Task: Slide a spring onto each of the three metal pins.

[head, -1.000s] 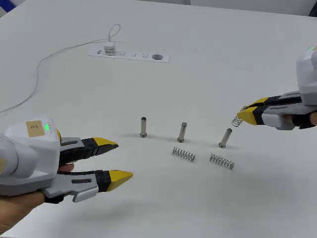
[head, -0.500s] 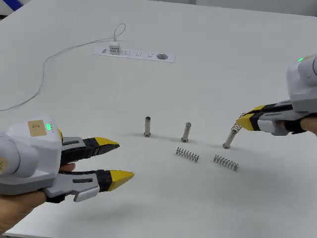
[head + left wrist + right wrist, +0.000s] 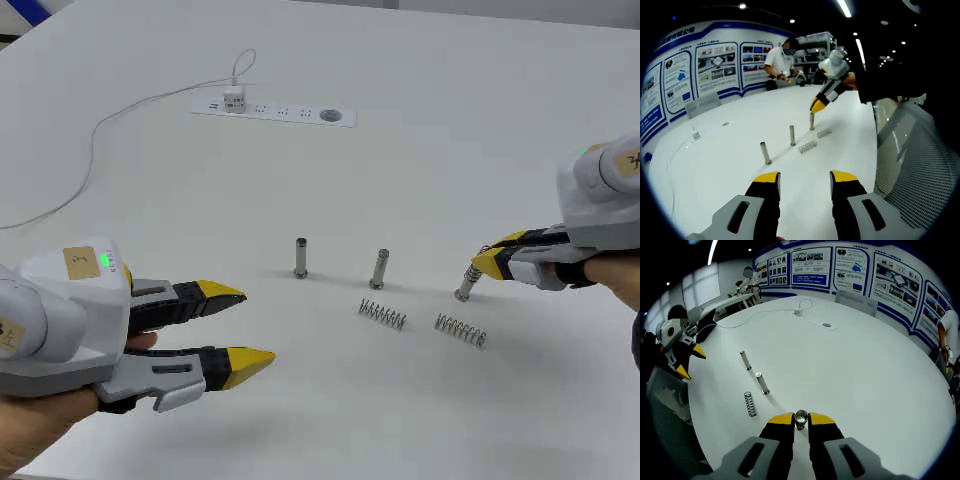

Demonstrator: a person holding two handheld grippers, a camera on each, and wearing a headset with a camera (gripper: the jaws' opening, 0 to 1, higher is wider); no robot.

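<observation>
Task status: as far as can be judged, none of the three pins carries a fully seated spring. The left pin (image 3: pixel 301 257) and the middle pin (image 3: pixel 380 269) stand upright and bare on the white table (image 3: pixel 450 120). Two springs lie flat just in front of the row, the second spring (image 3: pixel 383 314) before the middle pin and the third spring (image 3: pixel 461 331) before the right pin (image 3: pixel 466 290), and neither is touched by a gripper. The first spring (image 3: pixel 473 272) is at the top of the right pin, pinched in the right gripper (image 3: pixel 480 264), whose jaws are drawn together on it. In the right gripper view it shows end-on as a bright ring between the yellow tips. It appears to have started over the pin's head, but how far down it sits cannot be told. Judgement: first of three placements in progress, two to follow. Pose: the right gripper reaches in from the person's right with its tips low and aimed at the pin. The left gripper (image 3: pixel 255 325) is held at the near left, well apart from the work, with its jaws spread, holding nothing and pointed towards the pins. A power strip (image 3: pixel 270 109) lies at the far side of the table.
</observation>
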